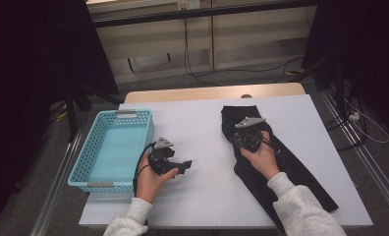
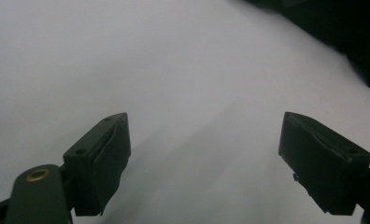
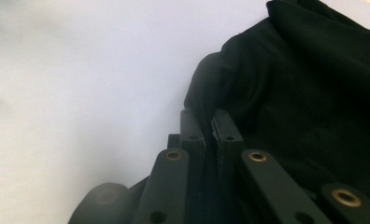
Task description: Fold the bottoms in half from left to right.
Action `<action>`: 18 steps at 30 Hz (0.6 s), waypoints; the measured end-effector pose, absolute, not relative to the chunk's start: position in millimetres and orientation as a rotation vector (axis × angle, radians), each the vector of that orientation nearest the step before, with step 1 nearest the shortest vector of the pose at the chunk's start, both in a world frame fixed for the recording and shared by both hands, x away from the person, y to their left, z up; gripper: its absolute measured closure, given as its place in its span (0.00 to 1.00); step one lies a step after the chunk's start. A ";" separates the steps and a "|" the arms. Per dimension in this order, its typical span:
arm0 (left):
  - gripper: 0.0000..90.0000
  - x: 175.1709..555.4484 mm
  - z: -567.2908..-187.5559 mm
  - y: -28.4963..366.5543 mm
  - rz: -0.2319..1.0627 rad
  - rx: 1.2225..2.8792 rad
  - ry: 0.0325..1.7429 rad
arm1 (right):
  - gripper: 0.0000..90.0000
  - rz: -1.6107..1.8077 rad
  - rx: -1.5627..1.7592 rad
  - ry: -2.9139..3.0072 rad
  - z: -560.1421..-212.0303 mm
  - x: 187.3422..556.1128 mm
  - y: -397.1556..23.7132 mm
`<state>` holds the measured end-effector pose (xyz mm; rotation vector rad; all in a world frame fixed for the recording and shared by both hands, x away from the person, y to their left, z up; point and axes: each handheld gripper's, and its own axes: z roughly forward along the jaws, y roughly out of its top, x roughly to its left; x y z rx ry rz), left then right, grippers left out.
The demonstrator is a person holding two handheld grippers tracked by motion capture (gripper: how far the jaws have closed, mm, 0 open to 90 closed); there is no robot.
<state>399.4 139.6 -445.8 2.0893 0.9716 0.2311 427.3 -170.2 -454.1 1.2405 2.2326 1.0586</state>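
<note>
A black garment (image 1: pixel 293 169) lies stretched from the table's middle toward the front right corner; its dark folds also show in the right gripper view (image 3: pixel 314 70). My right gripper (image 1: pixel 236 140) sits at the garment's left edge near its far end. In its own view the jaws (image 3: pixel 209 116) are shut, with a fold of the black cloth pinched between them. My left gripper (image 1: pixel 186 165) hovers over bare white tabletop left of the garment, pointing right. Its jaws (image 2: pixel 204 126) stand wide open with nothing between them. A corner of the garment (image 2: pixel 346 37) shows beyond them.
A light blue plastic basket (image 1: pixel 84 164) stands at the table's left edge, close to my left hand. The white table cover (image 1: pixel 197 118) spreads between basket and garment. Cables lie on the floor beyond the far edge.
</note>
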 end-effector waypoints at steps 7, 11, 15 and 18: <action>0.18 399.0 -445.6 140.7 0.234 2.088 0.976 | 0.95 1.068 1.162 2.293 -456.0 419.1 -151.4; 0.18 400.3 -445.8 140.3 0.233 2.088 0.975 | 0.95 1.080 1.137 2.312 -457.1 415.4 -143.6; 0.17 401.2 -445.9 142.0 0.230 2.095 0.974 | 0.95 1.090 1.098 2.340 -456.3 411.5 -135.8; 0.17 401.8 -445.5 143.4 0.232 2.091 0.982 | 0.95 1.095 1.055 2.369 -456.2 407.8 -127.6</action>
